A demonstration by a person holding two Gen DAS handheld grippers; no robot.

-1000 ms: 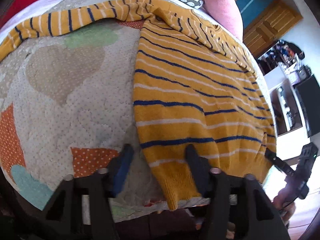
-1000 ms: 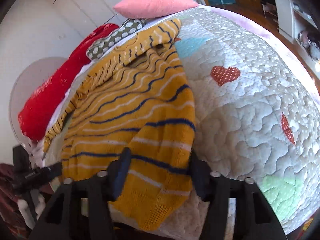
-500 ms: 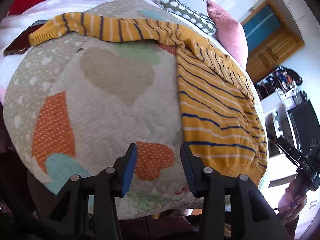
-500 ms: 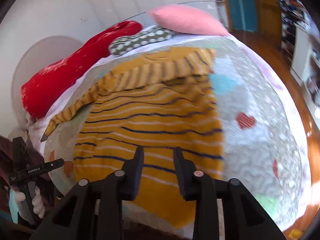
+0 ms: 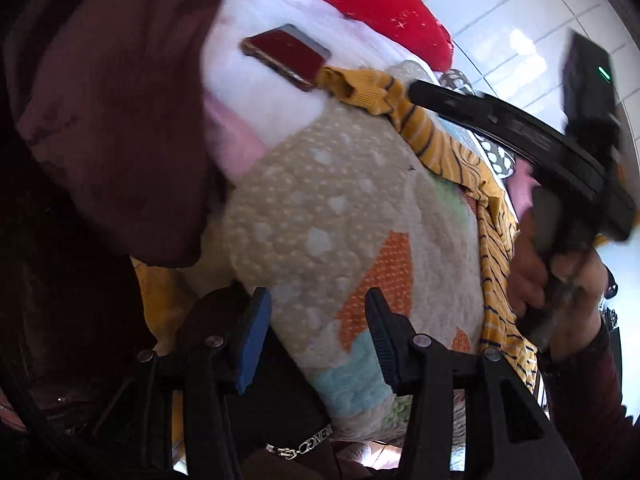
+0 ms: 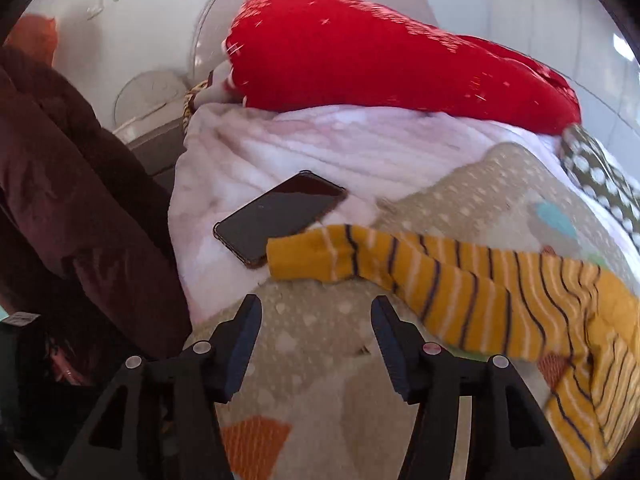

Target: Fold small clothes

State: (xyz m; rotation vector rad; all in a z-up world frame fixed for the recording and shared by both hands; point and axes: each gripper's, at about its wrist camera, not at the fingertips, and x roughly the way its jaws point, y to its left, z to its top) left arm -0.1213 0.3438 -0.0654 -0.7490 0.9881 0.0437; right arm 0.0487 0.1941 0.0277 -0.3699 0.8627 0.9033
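Observation:
A yellow sweater with navy and white stripes (image 6: 500, 292) lies on the patterned quilt (image 6: 320, 368). Its sleeve stretches left, and the cuff (image 6: 300, 256) overlaps a phone's corner. My right gripper (image 6: 316, 320) is open and empty just short of the cuff. In the left wrist view the sleeve (image 5: 404, 108) and the sweater's edge (image 5: 496, 264) show, with the right gripper's body (image 5: 560, 152) over them. My left gripper (image 5: 316, 312) is open and empty at the quilt's (image 5: 320, 220) near edge.
A dark phone (image 6: 280, 216) lies on a white fleece blanket (image 6: 340, 148) beside the cuff. A red pillow (image 6: 380, 48) lies behind. A maroon garment (image 6: 60, 184) hangs at the left. A dotted cushion (image 6: 600, 172) is at the right.
Both grippers have swung left from the sweater's hem, towards the outstretched sleeve and phone. The right gripper has opened wider and now faces the cuff. The sweater has not moved.

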